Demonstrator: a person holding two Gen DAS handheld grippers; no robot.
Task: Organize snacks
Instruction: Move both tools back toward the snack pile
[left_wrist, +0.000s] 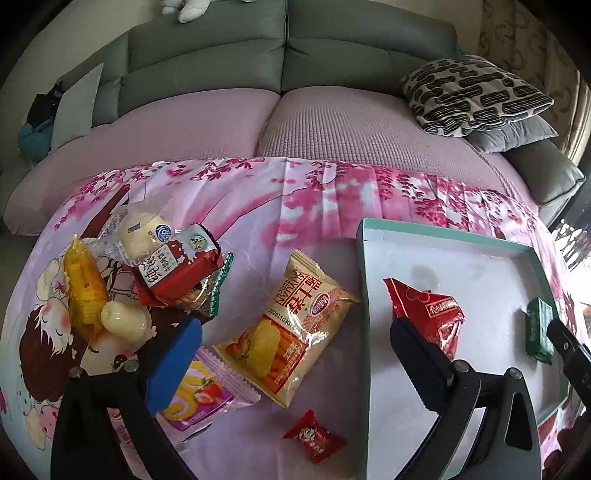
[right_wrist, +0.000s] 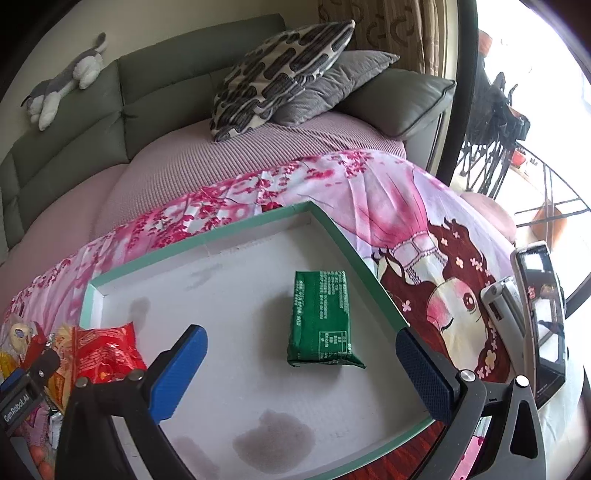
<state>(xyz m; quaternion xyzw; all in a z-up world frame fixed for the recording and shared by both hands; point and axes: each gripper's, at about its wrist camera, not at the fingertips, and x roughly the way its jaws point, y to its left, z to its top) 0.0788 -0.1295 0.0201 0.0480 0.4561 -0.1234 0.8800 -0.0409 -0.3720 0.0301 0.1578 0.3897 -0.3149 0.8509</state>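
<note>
Floral cloth (left_wrist: 258, 192) bears glossy crinkled snacks (left_wrist: 291, 328); both tongs (left_wrist: 295, 350) (right_wrist: 301, 358) gape empty.

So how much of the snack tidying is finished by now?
Just begun. Two snacks already lie in the tray: a green pack and a red pack. Nothing is in hand: the left gripper and the right gripper are both open and empty. Still on the cloth are the yellow bag, a small red candy, a pink roll pack and a pile.
</note>
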